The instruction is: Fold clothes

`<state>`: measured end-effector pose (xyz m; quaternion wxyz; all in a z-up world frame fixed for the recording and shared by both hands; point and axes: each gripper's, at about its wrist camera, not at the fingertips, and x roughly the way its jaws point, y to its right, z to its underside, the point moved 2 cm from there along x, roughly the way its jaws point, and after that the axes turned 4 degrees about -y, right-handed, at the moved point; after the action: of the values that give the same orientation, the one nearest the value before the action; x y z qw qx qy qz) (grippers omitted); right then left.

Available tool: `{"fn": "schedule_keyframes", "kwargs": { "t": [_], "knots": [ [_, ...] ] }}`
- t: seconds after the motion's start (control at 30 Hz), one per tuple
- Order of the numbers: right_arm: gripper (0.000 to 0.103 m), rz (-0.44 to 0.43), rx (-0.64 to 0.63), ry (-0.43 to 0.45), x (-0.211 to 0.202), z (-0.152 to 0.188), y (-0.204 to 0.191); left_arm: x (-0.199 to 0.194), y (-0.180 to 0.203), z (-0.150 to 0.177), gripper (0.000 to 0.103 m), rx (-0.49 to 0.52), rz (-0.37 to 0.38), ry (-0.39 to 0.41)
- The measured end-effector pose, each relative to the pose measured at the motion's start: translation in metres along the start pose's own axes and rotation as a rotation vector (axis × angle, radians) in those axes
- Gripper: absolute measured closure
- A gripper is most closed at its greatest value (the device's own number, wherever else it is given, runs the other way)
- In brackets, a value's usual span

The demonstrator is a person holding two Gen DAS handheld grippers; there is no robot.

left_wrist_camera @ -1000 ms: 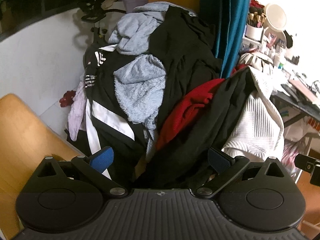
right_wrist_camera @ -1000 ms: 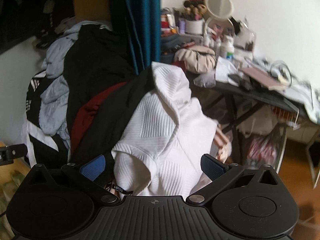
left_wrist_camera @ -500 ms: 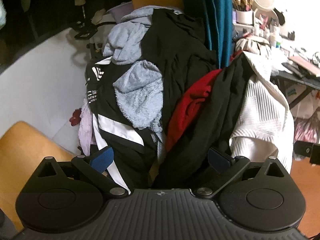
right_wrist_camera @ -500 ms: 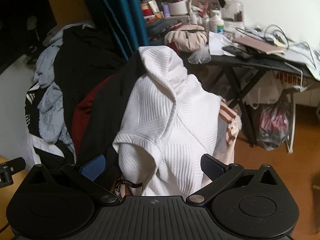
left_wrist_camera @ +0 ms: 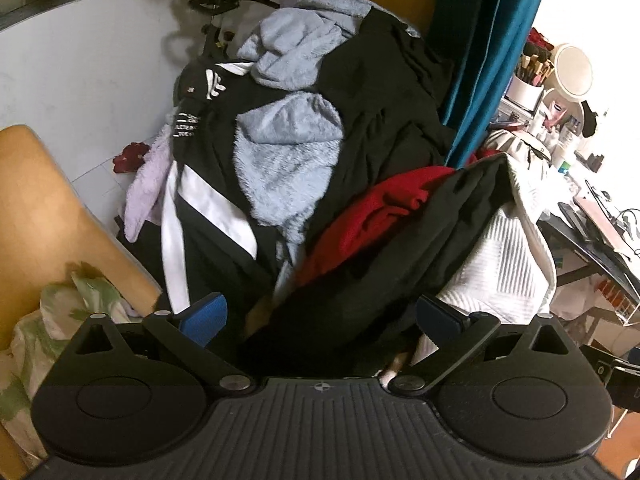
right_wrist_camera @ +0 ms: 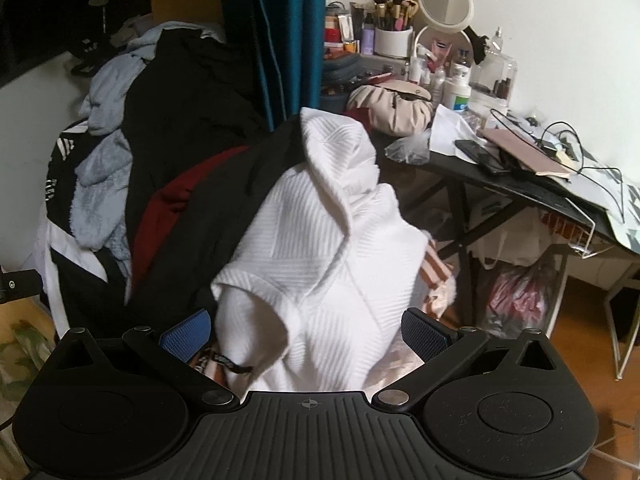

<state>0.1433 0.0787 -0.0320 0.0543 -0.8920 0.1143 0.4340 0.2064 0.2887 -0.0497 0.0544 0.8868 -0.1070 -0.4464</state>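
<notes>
A tall heap of clothes stands before both grippers. It holds a black garment (left_wrist_camera: 400, 248), a red garment (left_wrist_camera: 376, 212), a fluffy pale blue one (left_wrist_camera: 288, 160), a black one with white stripes (left_wrist_camera: 208, 200) and a white ribbed garment (right_wrist_camera: 320, 232), also in the left wrist view (left_wrist_camera: 508, 256). My left gripper (left_wrist_camera: 322, 318) is open, its blue pads on either side of the black garment's lower part. My right gripper (right_wrist_camera: 306, 334) is open, its pads flanking the white ribbed garment's lower fold.
A teal curtain (right_wrist_camera: 280, 40) hangs behind the heap. A cluttered black desk (right_wrist_camera: 520, 184) with a round mirror (right_wrist_camera: 444, 0), bottles and cables stands to the right, bags beneath it. A tan chair back (left_wrist_camera: 44, 208) and leaf-print fabric (left_wrist_camera: 60, 312) lie at left.
Both views have shifted a little as the grippers moved in front of the heap. Both grippers stay open. The clothes have not moved.
</notes>
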Motion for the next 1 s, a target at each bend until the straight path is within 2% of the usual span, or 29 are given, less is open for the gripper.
{"fn": "schedule_keyframes", "kwargs": {
  "t": [0.23,0.43,0.63,0.7,1.0],
  "knots": [
    [0.001,-0.022,0.025,-0.006,0.018,-0.013,0.026,0.015,0.029,-0.011,0.001,0.037,-0.034,-0.008],
    [0.001,-0.114,0.093,-0.01,0.051,-0.056,0.046,0.02,0.05,-0.04,0.001,0.036,-0.105,0.029],
    [0.001,-0.166,0.042,0.027,0.068,-0.09,0.054,0.035,0.076,-0.057,0.001,0.047,-0.152,0.024],
    [0.001,-0.177,0.046,0.01,0.077,-0.097,0.06,0.039,0.082,-0.06,0.001,0.054,-0.17,0.022],
    [0.001,-0.205,0.07,-0.061,0.109,-0.102,0.072,0.059,0.097,-0.06,0.001,0.082,-0.205,-0.036]
  ]
}}
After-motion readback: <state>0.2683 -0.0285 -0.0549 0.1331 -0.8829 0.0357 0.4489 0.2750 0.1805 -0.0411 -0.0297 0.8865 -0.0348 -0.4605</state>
